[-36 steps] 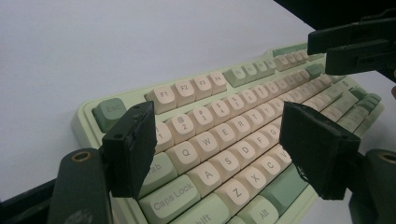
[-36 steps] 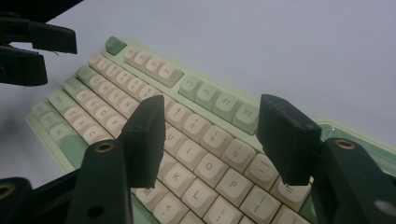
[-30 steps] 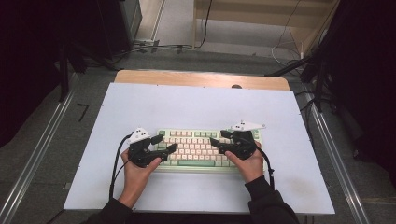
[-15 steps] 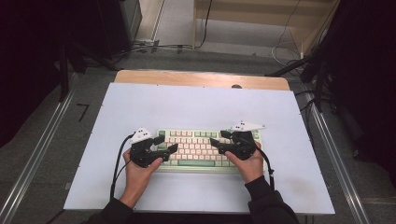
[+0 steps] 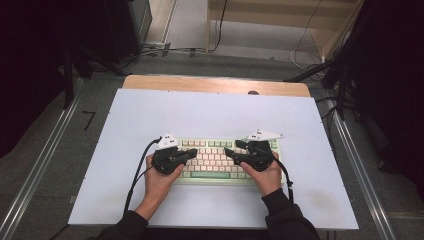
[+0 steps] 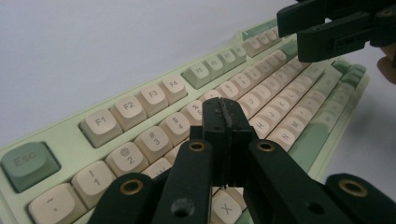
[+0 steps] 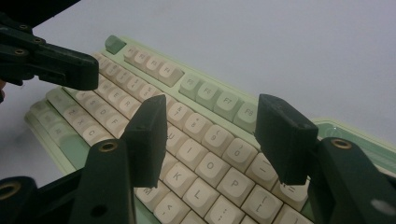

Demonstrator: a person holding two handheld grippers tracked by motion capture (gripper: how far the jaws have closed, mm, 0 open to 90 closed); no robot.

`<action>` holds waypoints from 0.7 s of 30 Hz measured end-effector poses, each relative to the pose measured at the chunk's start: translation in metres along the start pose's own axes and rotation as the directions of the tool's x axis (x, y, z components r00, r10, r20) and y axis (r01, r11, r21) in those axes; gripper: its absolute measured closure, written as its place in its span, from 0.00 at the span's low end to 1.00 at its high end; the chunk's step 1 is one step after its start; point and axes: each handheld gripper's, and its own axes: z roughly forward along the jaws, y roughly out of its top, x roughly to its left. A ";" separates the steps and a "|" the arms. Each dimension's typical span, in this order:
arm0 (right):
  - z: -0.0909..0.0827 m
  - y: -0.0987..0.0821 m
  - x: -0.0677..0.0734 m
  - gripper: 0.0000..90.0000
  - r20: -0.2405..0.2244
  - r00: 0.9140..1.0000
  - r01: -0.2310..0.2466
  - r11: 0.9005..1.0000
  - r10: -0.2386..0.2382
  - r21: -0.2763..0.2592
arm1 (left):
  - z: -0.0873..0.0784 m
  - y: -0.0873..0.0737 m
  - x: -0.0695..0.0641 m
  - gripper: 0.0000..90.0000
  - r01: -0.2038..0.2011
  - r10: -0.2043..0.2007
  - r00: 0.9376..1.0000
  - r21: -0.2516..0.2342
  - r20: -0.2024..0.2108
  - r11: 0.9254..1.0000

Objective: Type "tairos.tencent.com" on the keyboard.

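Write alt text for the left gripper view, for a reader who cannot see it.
The left gripper, its black fingers pressed shut with nothing between them, hovers over the number row of a pale green keyboard with cream keys. The right gripper reaches in at upper right over the white table.

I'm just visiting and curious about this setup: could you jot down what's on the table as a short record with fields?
Surface: white table top
Main object: pale green keyboard with cream keys, lying flat near the person's edge
Left claw: jaws have just closed together, nothing between them, poised over the keys near the number row
Right claw: jaws apart, empty, above the keyboard's right half
Hands: one hand behind each claw, left hand, right hand
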 end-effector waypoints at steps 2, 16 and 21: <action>0.000 0.000 0.000 0.47 -0.001 1.000 0.000 1.000 0.000 0.001 | 0.004 0.002 -0.003 1.00 -0.020 0.020 1.000 0.017 -0.005 1.000; 0.001 0.000 0.000 0.47 -0.005 1.000 -0.001 1.000 0.001 0.004 | 0.022 0.005 -0.004 1.00 -0.018 0.021 0.999 0.084 -0.031 0.996; 0.001 0.000 0.000 0.47 -0.006 1.000 0.000 1.000 0.000 0.005 | 0.023 0.006 -0.005 1.00 -0.021 0.025 0.999 0.096 -0.046 0.995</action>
